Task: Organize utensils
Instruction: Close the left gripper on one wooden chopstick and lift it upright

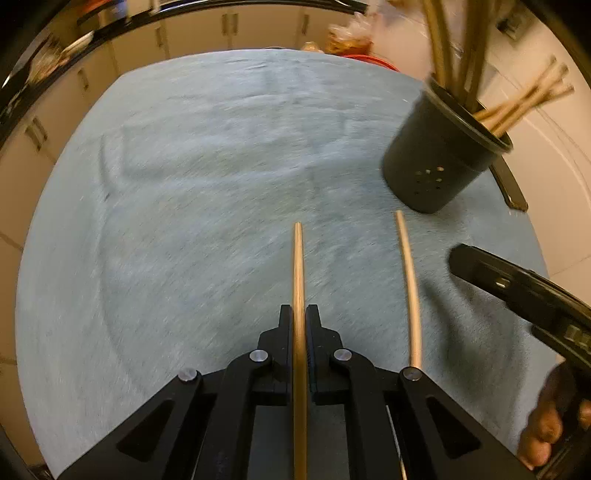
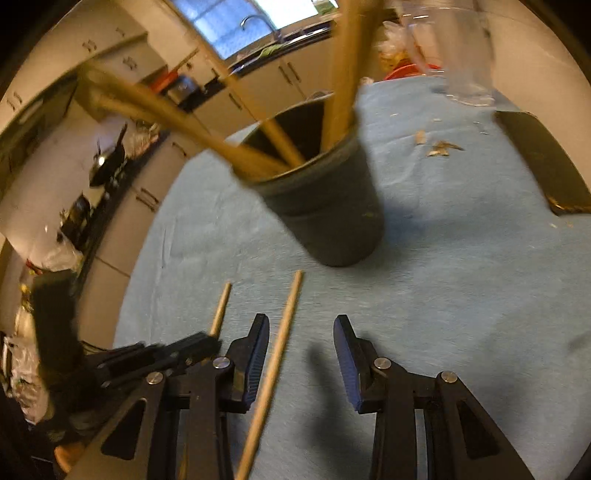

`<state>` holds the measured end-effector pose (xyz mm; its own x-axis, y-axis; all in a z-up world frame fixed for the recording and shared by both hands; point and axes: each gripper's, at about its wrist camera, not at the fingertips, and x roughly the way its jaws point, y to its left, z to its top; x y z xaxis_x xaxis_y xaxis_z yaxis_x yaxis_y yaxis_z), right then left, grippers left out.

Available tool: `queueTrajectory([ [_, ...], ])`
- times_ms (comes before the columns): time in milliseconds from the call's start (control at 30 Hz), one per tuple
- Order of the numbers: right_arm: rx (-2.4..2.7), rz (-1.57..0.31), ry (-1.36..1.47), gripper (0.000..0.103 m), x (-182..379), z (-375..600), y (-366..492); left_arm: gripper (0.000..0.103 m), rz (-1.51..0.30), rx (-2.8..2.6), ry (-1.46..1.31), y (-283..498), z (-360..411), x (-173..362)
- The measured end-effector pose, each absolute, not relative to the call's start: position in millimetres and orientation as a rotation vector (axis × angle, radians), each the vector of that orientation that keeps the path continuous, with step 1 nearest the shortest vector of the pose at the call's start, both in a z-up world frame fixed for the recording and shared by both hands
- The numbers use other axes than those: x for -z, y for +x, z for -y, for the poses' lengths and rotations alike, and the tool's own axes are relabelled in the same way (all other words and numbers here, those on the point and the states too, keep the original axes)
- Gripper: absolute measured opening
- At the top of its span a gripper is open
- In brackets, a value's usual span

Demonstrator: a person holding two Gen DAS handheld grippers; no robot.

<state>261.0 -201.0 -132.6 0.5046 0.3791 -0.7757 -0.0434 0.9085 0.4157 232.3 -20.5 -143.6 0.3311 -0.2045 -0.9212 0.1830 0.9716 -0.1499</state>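
While the left gripper is pinching one wooden chopstick between pressed-together jaws, a second chopstick is lying just to its right on the cloth, loose. Farther right, the right gripper is reaching in with a hand behind it. Its own view shows the jaws standing spread, with the second chopstick lying between them close to the left finger; no pad is pressing on it. The held chopstick and the left gripper are sitting at that view's left.

Beyond both sticks, the dark utensil cup is standing upright on the far right, holding several wooden sticks that are leaning outward. Nothing is lying between chopsticks and cup.

A pale blue cloth is covering the table, lightly creased. Cream cabinets are lining the far wall.

Only the right view is showing a window with a tap, a clear plastic container, some crumbs and a dark flat object at far right. Only the left view is showing holes in the cup's wall.
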Motion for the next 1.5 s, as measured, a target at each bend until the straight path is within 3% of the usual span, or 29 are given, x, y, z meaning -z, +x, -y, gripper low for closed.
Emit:
queueTrajectory([
  [67, -0.250, -1.021, 0.318, 0.038, 135, 186, 267, 0.007, -1.210, 0.257, -0.059, 229, 12, 144],
  [200, -0.210, -1.067, 0.235, 0.026, 145, 164, 281, 0.007, -1.224, 0.299, -0.091, 229, 2, 146],
  [333, -0.177, -1.058, 0.072, 0.025, 148, 139, 283, 0.007, -1.239, 0.312, -0.119, 242, -9, 146],
  [433, -0.157, -1.049, -0.012, 0.014, 148, 132, 282, 0.007, -1.241, 0.318, -0.088, 248, -3, 146],
  [567, -0.177, -1.069, 0.001, 0.009, 148, 145, 277, 0.007, -1.250, 0.301, -0.020, 261, 9, 144],
  [767, -0.206, -1.092, 0.043, 0.009, 150, 178, 267, 0.017, -1.268, 0.295, -0.006, 288, 23, 139],
  [900, -0.214, -1.106, 0.026, 0.010, 150, 179, 273, 0.017, -1.236, 0.269, -0.009, 306, 27, 140],
  [1000, -0.208, -1.104, -0.005, 0.009, 152, 166, 280, 0.007, -1.205, 0.226, 0.032, 318, 33, 141],
  [1133, -0.223, -1.097, 0.128, 0.007, 150, 181, 276, 0.006, -1.178, 0.209, -0.035, 311, 24, 131],
  [1500, -0.236, -0.702, 0.255, 0.007, 64, 223, 172, 0.006, -0.809, 0.161, -0.175, 209, -14, 12],
])
